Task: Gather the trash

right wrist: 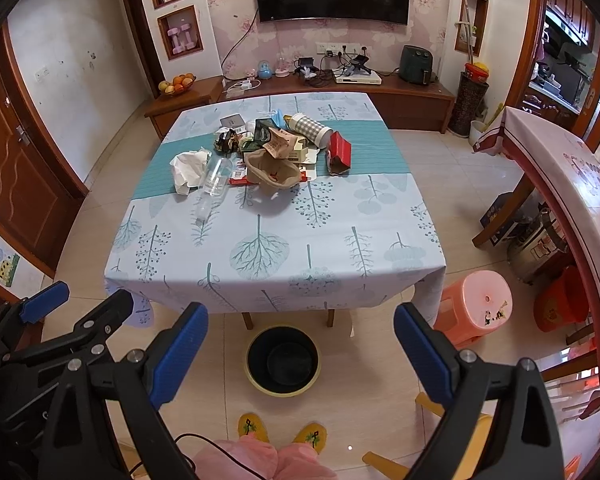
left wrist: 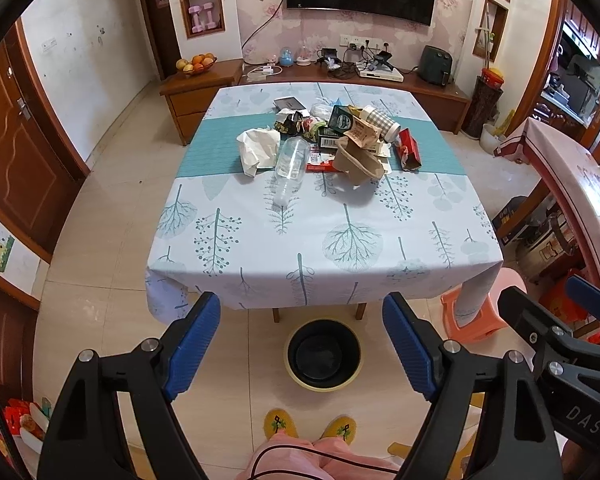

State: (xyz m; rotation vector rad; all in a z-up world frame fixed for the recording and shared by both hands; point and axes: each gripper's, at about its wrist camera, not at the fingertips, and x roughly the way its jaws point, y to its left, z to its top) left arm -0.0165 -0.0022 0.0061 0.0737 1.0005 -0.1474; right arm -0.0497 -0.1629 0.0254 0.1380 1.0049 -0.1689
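A pile of trash lies at the far middle of the table (left wrist: 260,248): a crumpled white tissue (left wrist: 257,148), a clear plastic bottle (left wrist: 290,168), a brown pulp cup carrier (left wrist: 358,162), a checked paper cup (left wrist: 382,122), a red carton (left wrist: 410,148) and dark boxes. The same pile shows in the right wrist view, with the bottle (right wrist: 214,182) and carrier (right wrist: 274,170). A black bin (left wrist: 323,354) stands on the floor before the table, also in the right view (right wrist: 283,360). My left gripper (left wrist: 302,340) and right gripper (right wrist: 300,352) are open, empty, held above the floor short of the table.
An orange plastic stool (right wrist: 476,304) stands by the table's near right corner. A second table (right wrist: 568,184) with a patterned cloth runs along the right. A low wooden cabinet (left wrist: 204,88) with a fruit bowl stands behind. The person's yellow slippers (left wrist: 280,424) are below.
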